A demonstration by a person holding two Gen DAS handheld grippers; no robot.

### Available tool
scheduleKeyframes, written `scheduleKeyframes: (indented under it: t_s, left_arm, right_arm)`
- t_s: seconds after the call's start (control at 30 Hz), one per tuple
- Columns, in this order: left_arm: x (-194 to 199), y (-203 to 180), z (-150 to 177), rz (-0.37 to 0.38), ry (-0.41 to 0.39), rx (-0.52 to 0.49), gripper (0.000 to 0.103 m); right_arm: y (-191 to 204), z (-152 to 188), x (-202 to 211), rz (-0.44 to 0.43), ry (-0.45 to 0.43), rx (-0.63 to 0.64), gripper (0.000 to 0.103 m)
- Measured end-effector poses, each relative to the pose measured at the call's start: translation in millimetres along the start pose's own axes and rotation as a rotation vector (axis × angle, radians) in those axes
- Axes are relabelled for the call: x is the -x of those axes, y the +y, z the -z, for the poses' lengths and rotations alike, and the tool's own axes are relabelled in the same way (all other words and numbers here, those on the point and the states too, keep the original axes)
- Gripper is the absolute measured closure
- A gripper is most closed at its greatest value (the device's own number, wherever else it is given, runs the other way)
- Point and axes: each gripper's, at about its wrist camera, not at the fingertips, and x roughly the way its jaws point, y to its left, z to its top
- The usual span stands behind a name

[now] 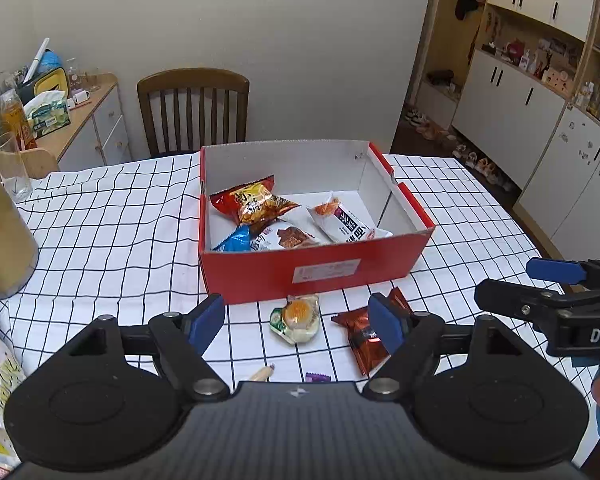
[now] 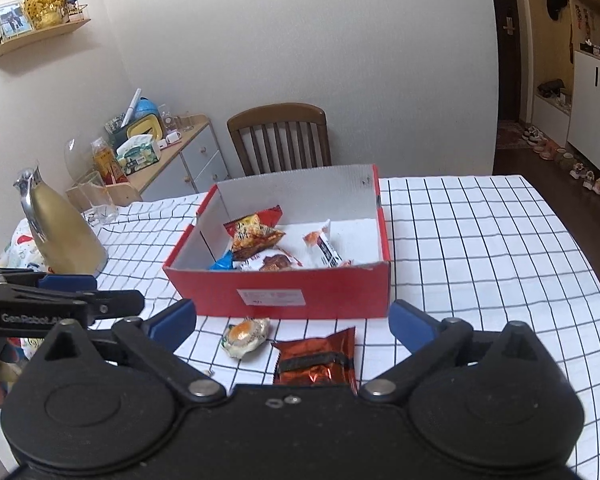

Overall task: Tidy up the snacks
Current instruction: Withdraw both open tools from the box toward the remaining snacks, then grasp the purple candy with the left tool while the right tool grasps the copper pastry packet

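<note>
I hold my left gripper (image 1: 296, 322) over the near edge of the table (image 1: 112, 220). Its blue pads are wide apart and nothing is between them. My right gripper (image 2: 294, 322) is just beside it, and its pads are spread very wide too, with nothing held.

The red box (image 2: 320, 292) sits in the middle of the table on the checked cloth. Its top is open. Inside it lie three snacks: an orange chip bag (image 2: 256, 234) toward the far left corner, a white and blue packet (image 2: 260, 262) against the near wall, and a white bar packet (image 2: 324, 248) to the right of them.

Two snacks are outside the box, between its near wall and the near edge of the table. The round yellow cake packet (image 2: 246, 334) lies on the left. The shiny red-brown packet (image 2: 316, 360) lies just right of it, flat on the cloth. They are close but not touching.

A gold jug (image 2: 60, 236) stands at the left edge of the table, with a clear glass (image 2: 98, 196) behind it.
</note>
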Motion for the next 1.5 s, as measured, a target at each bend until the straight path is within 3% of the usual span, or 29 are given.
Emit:
scheduleKeyframes:
  t_s: [0.3,0.7,1.1,1.5]
  left_arm:
    - [-15.0,-0.4,29.2,-0.016,0.029,0.025,0.025]
    - [-55.9,-3.5,62.1,-0.030,0.114,0.045,0.025]
    - [-95.3,-8.5,80.8,-0.043,0.194,0.053,0.025]
    - [-123.0,-12.2,90.1,-0.013,0.212,0.053,0.025]
  right_arm:
    - [0.4,19.6,-6.9,0.027,0.025,0.009,0.000]
    - [-9.7,38.8,-42.7,0.037,0.130,0.005,0.000]
    - [-15.3,45.8,-93.4,0.036,0.250,0.029,0.000]
    - [-14.5,45.5,-136.8,0.030,0.325,0.069,0.000]
